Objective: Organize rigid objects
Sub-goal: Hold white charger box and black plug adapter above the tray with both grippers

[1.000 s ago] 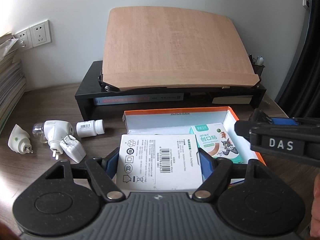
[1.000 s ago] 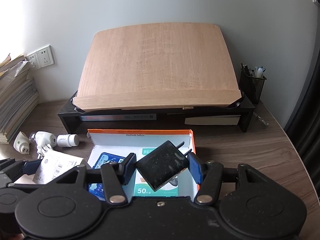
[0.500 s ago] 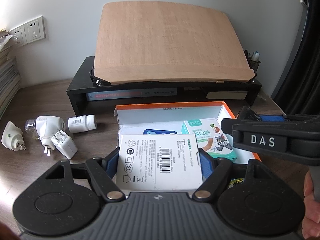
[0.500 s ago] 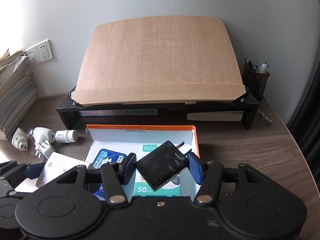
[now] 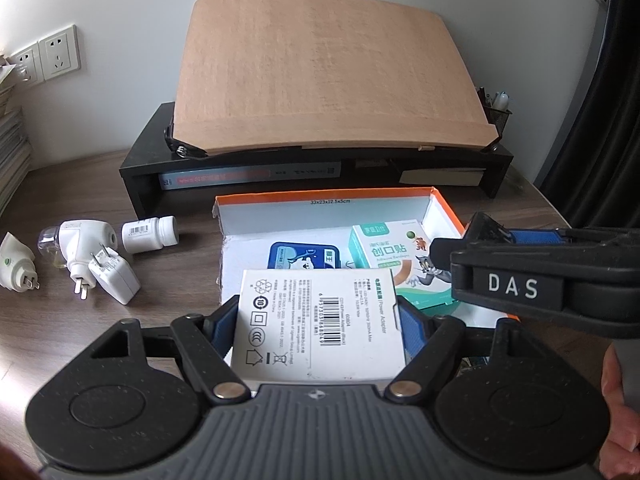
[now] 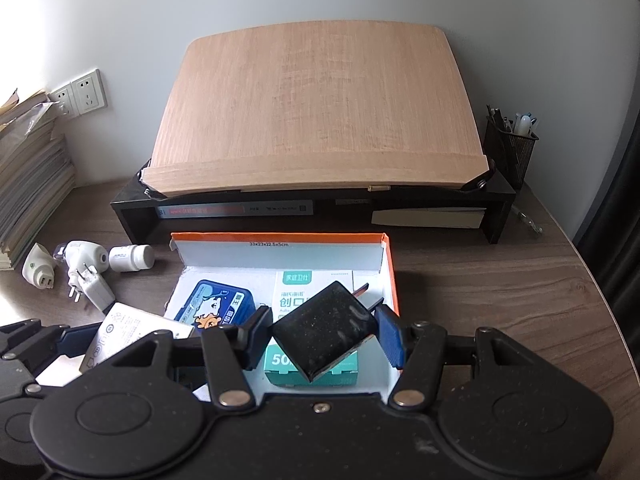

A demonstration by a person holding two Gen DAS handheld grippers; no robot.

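Left wrist view, white adapter box [image 5: 318, 326] still clamped, orange box [image 5: 328, 196] seemingly nearer.

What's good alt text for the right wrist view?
The right gripper holds a black power adapter tilted above an open orange box containing a bandage box and blue tin, on a wooden desk.

Left gripper [image 5: 316, 320] clamped, right gripper [image 6: 322, 334] clamped — both angled down

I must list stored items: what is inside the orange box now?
Inside the orange box lie a blue tin and a bandage carton. The grippers and their loads cover its front part.
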